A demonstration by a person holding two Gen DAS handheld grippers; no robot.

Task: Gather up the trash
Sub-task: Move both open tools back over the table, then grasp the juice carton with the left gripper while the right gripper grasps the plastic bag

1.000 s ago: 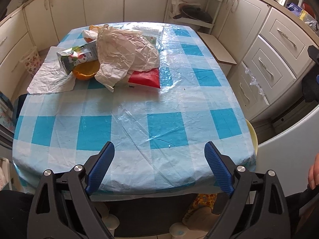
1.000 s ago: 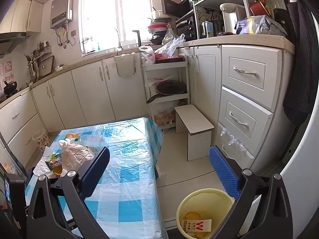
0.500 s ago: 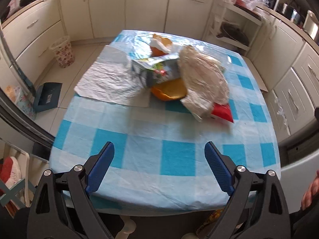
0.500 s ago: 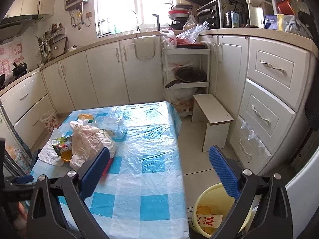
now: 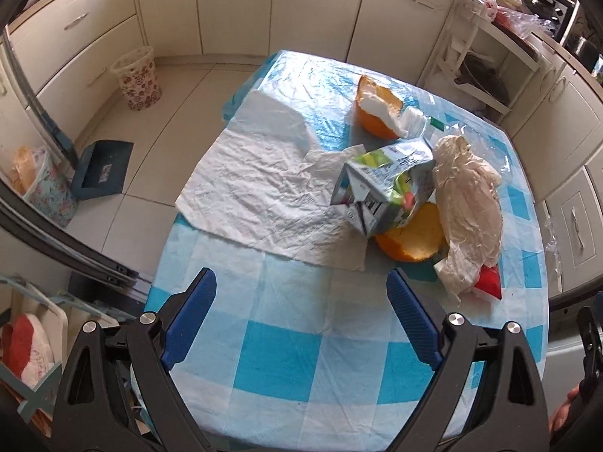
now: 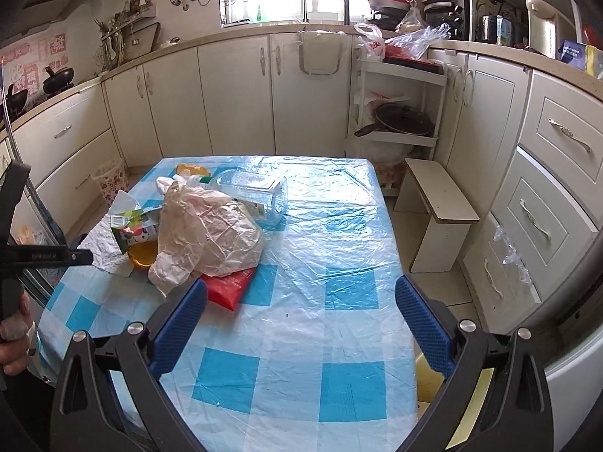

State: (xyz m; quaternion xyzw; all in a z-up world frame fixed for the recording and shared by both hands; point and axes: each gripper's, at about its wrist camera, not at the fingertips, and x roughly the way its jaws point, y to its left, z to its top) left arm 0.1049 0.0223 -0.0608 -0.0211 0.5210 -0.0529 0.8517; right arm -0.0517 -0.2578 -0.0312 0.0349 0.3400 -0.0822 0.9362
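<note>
- Both tongs are spread wide and hold nothing: the left tongs [image 5: 301, 301] hang over the near edge of the bench [image 5: 294, 358], the right tongs [image 6: 301, 312] over its near right part.
- None of the trash appears collected from the bench yet, so the task looks barely begun.
- Heaped at the far left side lie a crumpled juice carton [image 5: 380, 184], two orange peel halves [image 5: 410, 241], a wrinkled plastic bag [image 6: 211, 233], a red packet [image 6: 230, 282], a clear bottle [image 6: 252, 188] and a white paper sheet [image 5: 264, 184].
- A yellow bin [image 6: 429, 380] sits on the floor just beside the right edge, likely the destination.
</note>
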